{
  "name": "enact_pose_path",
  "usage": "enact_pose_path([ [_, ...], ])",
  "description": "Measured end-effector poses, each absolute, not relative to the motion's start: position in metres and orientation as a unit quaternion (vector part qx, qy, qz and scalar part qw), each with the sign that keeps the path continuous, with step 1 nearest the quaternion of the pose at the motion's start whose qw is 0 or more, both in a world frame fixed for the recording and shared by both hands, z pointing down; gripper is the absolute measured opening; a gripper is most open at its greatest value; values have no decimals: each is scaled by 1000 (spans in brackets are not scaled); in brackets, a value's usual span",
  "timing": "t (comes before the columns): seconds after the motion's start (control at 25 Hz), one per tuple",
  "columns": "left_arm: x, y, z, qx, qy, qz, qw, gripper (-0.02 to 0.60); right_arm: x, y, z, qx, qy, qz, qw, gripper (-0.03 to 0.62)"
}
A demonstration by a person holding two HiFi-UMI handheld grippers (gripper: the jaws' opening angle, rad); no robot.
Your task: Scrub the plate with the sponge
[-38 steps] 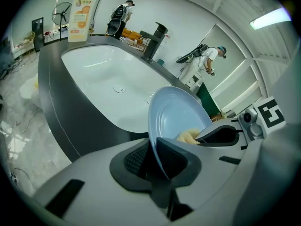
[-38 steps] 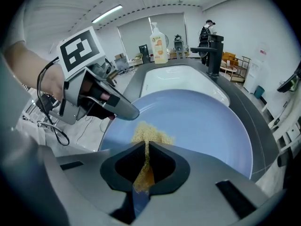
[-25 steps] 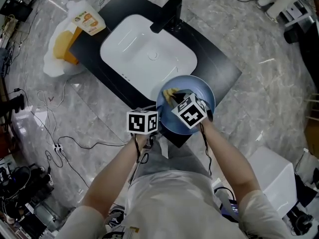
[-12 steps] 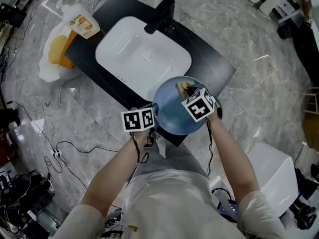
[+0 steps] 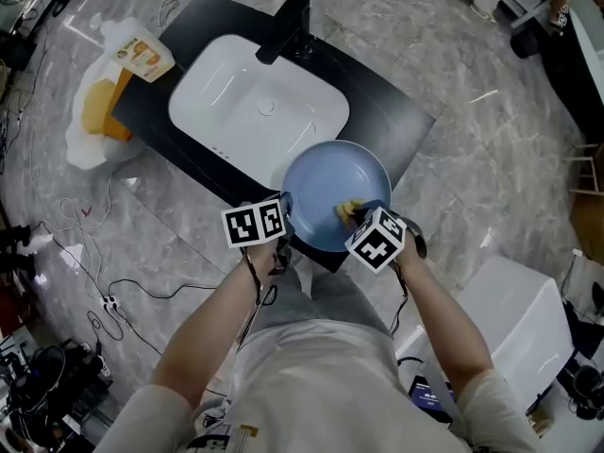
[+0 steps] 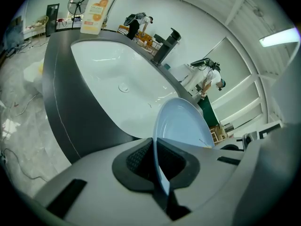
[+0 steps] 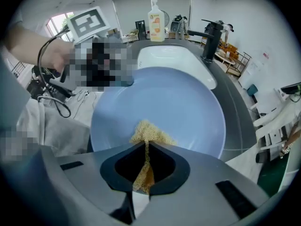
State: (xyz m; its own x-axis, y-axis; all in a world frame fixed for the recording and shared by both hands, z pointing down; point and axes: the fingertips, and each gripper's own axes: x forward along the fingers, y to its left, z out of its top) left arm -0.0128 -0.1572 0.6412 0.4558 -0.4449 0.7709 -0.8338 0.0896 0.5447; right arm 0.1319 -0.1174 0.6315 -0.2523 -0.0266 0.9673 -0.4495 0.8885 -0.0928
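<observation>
A light blue plate (image 5: 330, 192) hangs over the near right edge of the black counter (image 5: 396, 121). My left gripper (image 5: 280, 239) is shut on the plate's near left rim; in the left gripper view the rim (image 6: 162, 173) runs edge-on between the pads. My right gripper (image 5: 359, 217) is shut on a yellow sponge (image 5: 349, 211), which rests on the plate's near right part. In the right gripper view the sponge (image 7: 148, 133) is squeezed thin between the jaws and its tip lies against the plate (image 7: 164, 102).
A white sink basin (image 5: 255, 107) is set in the black counter, with a black tap (image 5: 288, 22) behind it. A detergent bottle (image 5: 142, 50) and a white bag with something orange (image 5: 90, 111) lie at the far left. Cables (image 5: 113, 291) trail on the marble floor.
The right gripper has swept the sponge from the plate's far side to its near right part. The left gripper has kept its place at the plate's rim.
</observation>
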Motion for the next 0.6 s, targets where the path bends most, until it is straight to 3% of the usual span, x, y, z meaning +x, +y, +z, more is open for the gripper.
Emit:
enact_pose_path([
  [0.36,-12,-155,641,667,-469,199,543,28,52,-94,630,113,-829,227,498,46],
  [0.6,-10,-154,640,678,-458,211,534,28,31,-131,630,126,-838,198,493,46],
])
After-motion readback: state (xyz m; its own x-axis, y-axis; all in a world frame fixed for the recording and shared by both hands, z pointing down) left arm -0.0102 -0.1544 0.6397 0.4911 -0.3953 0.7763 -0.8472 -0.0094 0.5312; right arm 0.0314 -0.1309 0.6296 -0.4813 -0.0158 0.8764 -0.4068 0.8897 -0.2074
